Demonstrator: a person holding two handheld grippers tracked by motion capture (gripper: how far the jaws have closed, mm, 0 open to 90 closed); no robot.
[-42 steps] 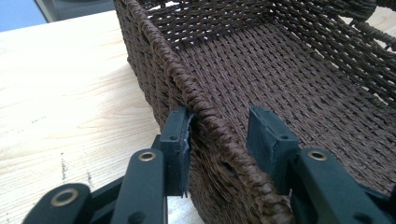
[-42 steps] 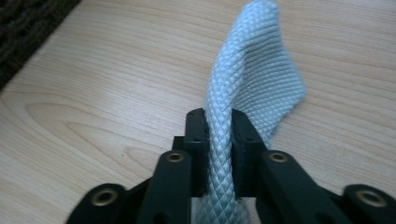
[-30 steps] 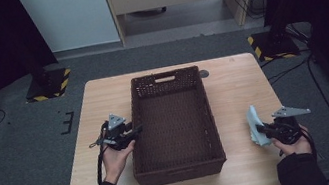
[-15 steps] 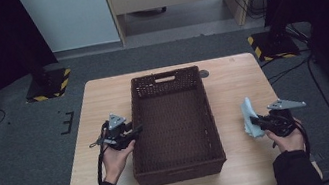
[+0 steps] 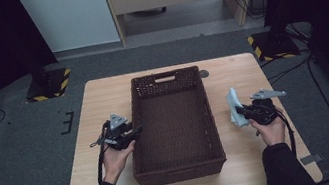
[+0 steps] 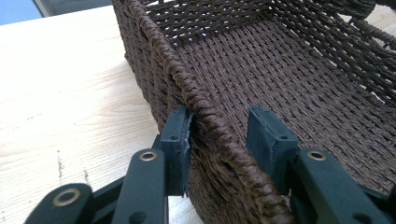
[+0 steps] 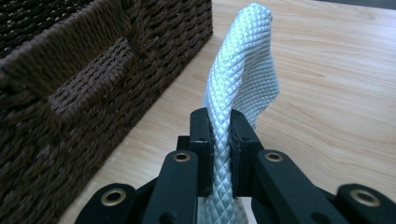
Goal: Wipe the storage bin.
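We see the right gripper [image 5: 243,112] clamped on the pale cloth [image 7: 243,79], carried nearer the basket [image 5: 172,121] than a second ago, left gripper [image 6: 219,135] unmoved, jaws part open, straddling the basket's left rim.

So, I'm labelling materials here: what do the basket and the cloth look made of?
The basket looks like dark brown woven cord, perhaps paper rope or rattan: twisted matt strands and a braided rim. The cloth looks like a pale blue-grey synthetic textile, maybe microfibre, with a diamond-patterned weave and slight sheen.

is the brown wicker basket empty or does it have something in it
Empty. The high view shows only bare weave on the basket floor; the pale cloth is outside it, clamped in the right gripper.
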